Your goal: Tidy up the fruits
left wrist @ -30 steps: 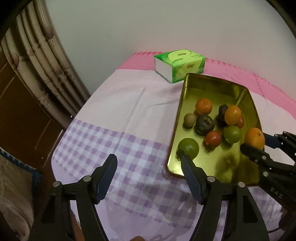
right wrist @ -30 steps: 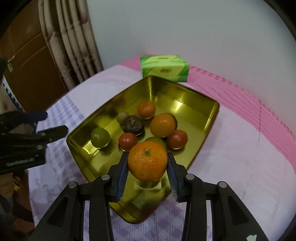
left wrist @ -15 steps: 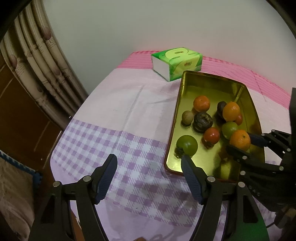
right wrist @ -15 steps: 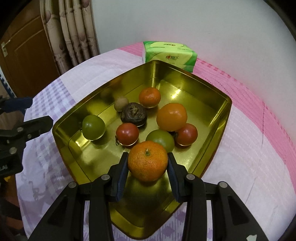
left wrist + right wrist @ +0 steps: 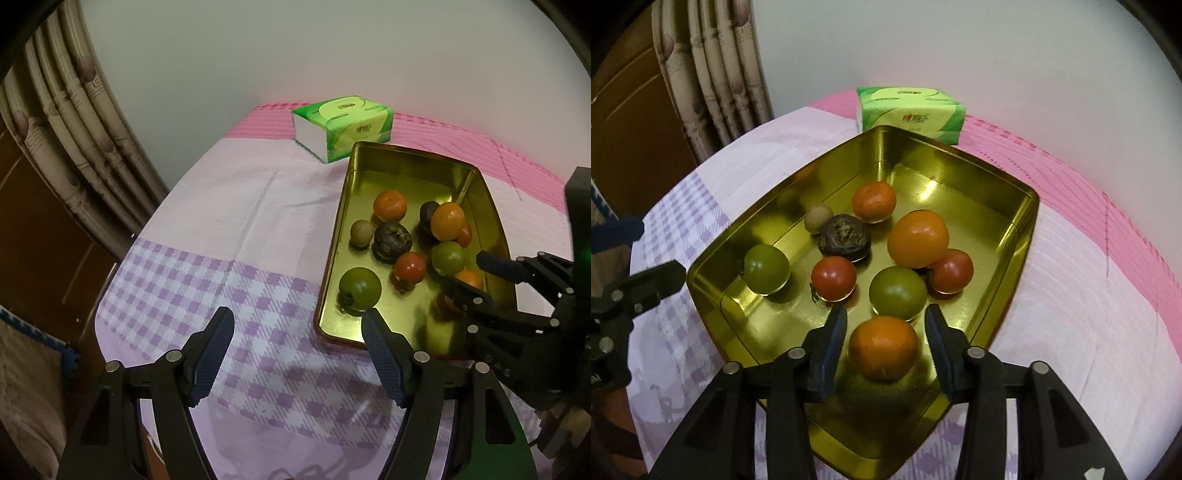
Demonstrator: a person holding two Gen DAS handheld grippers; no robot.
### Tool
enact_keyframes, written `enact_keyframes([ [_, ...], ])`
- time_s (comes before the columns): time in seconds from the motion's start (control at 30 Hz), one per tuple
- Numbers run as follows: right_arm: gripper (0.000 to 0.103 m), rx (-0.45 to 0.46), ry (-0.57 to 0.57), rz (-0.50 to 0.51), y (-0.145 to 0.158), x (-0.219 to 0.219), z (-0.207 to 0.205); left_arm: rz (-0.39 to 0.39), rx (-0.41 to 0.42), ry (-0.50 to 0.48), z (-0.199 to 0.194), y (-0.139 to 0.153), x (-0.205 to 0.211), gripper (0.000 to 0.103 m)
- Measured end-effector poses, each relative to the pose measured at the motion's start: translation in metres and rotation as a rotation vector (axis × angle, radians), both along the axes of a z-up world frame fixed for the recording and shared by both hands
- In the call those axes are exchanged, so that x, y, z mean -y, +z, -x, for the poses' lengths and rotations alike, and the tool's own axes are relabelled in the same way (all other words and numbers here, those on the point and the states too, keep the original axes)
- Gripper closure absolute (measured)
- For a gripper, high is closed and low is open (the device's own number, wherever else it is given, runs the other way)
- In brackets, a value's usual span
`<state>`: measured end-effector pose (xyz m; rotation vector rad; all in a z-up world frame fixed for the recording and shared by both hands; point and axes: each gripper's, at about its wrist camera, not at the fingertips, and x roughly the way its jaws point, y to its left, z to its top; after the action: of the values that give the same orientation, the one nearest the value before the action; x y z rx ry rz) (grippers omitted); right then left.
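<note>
Mandarin (image 5: 882,349) set in tray (image 5: 1023,236), near corner; right gripper (image 5: 886,345) jaws just opened, pads clear of peel; left gripper (image 5: 295,345) held wide, empty, beside tray; fruit judged light, soft-skinned, rollable; best gripped across middle.

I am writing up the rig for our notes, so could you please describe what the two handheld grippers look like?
Both match: the left gripper and right gripper have black angular linkage arms joined by round silver pins, ending in dark blue ribbed finger pads. Seen from the left wrist, the right gripper has a black boxy body with a green glow.
</note>
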<state>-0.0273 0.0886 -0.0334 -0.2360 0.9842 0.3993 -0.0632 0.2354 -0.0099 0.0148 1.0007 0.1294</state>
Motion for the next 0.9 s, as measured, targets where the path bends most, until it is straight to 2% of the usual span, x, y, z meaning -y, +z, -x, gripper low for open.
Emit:
enact_keyframes([
  [0.37,0.018,0.068,-0.087,-0.058,0.037,0.021,0.025,0.005,0.005,-0.021,0.003,0.004,0.007,0.031],
  [0.57,0.003,0.039,-0.170,-0.087,0.039,0.039,0.038,-0.002,0.000,-0.044,0.004,0.004,0.013,0.031],
  [0.67,0.003,0.006,-0.210,-0.091,0.033,0.042,0.045,-0.011,0.002,-0.054,0.005,0.004,0.016,0.031],
  [0.9,0.002,-0.037,-0.219,-0.067,0.023,0.036,0.055,-0.028,0.001,-0.066,0.007,0.004,0.019,0.031],
])
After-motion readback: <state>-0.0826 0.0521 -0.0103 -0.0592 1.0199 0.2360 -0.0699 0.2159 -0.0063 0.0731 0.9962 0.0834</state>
